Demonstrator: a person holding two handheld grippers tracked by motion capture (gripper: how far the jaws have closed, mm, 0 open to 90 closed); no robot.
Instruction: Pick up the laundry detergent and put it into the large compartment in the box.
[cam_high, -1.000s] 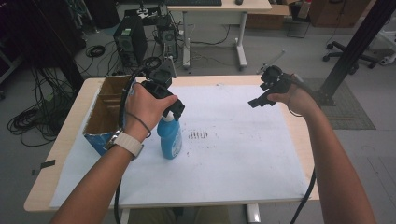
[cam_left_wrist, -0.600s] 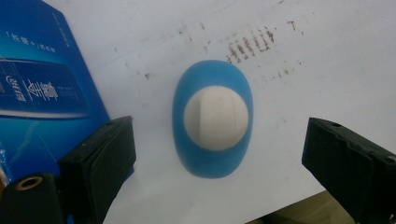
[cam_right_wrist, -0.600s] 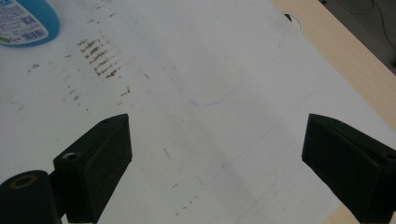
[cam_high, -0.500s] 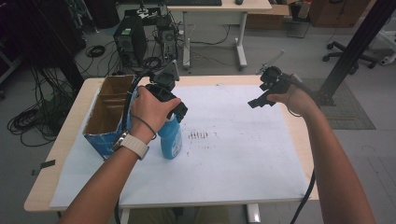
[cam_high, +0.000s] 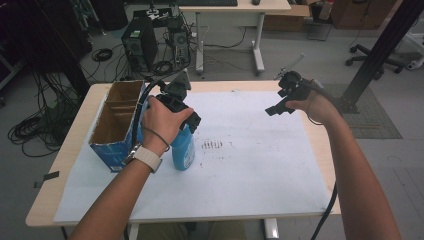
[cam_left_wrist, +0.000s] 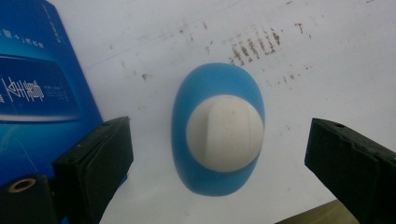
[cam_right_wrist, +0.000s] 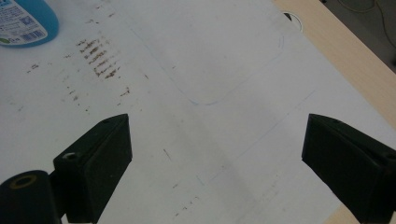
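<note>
Lifted a little since the earlier frame, the left gripper (cam_high: 189, 120) hangs straight above the blue bottle (cam_high: 183, 150), its jaws having just widened and standing apart, clear of the white cap (cam_left_wrist: 225, 129). Upright, the bottle stands on the white sheet (cam_high: 250, 165) just beside the cardboard box (cam_high: 116, 120). Well off to the right, the right gripper (cam_high: 276, 107) hovers with jaws apart and nothing between them.

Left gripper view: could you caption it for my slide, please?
Open left gripper above the upright blue bottle beside the box.
</note>
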